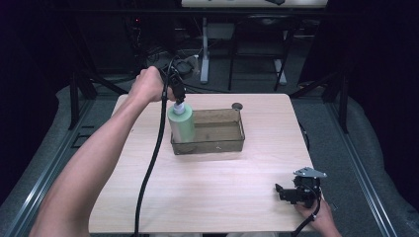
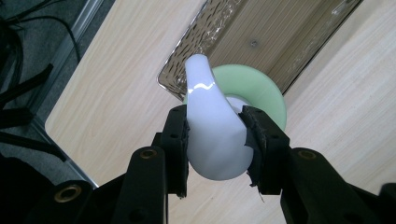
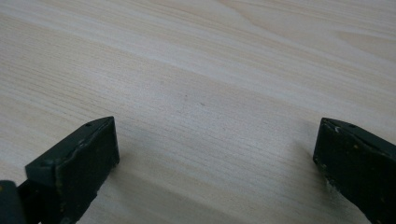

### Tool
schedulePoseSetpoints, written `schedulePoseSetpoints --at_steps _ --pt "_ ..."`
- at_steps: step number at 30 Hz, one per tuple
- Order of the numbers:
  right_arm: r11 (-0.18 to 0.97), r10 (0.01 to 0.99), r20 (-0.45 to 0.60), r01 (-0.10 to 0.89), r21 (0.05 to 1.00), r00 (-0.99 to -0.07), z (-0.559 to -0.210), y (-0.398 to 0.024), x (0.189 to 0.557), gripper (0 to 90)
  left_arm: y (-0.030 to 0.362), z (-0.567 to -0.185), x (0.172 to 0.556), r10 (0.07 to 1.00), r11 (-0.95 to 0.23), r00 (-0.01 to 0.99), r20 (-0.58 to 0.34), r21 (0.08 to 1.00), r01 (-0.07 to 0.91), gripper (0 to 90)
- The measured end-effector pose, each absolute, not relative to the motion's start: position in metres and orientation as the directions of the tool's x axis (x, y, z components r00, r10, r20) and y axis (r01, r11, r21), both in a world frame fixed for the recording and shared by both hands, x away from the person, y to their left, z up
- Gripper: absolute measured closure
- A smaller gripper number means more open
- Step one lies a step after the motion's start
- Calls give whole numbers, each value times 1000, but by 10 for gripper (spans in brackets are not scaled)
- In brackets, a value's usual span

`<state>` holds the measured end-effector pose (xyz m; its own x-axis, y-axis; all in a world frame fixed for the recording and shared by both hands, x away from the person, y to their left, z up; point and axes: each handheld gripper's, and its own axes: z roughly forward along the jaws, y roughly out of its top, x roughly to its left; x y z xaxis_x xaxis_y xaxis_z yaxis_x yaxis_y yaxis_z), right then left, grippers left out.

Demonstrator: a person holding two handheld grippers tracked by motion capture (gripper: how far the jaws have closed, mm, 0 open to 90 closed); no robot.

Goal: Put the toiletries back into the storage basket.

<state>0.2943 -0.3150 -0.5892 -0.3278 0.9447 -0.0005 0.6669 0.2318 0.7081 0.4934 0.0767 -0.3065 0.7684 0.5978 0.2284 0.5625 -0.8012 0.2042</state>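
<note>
A pale green pump bottle (image 1: 182, 124) with a white pump head (image 2: 212, 126) stands upright at the left end of a clear rectangular bin (image 1: 217, 132) in the middle of the table. My left gripper (image 1: 177, 95) reaches down from above and is shut on the white pump head, one black jaw on each side. Whether the bottle rests on the bin's floor or hangs just above it I cannot tell. My right gripper (image 1: 292, 191) lies low at the table's near right corner, open, with bare wood between its jaws (image 3: 205, 154).
The light wooden table (image 1: 207, 192) has bare surface in front of the bin. A small dark round object (image 1: 237, 105) lies behind the bin's far right corner. A black cable (image 1: 150, 168) trails from the left gripper across the table to the near edge.
</note>
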Motion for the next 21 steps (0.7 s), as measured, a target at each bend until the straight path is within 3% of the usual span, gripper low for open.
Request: schedulePoseSetpoints --at_steps 21 --pt "232 945 0 667 708 -328 -589 -315 294 0 75 -315 495 591 -806 773 230 185 562 635"
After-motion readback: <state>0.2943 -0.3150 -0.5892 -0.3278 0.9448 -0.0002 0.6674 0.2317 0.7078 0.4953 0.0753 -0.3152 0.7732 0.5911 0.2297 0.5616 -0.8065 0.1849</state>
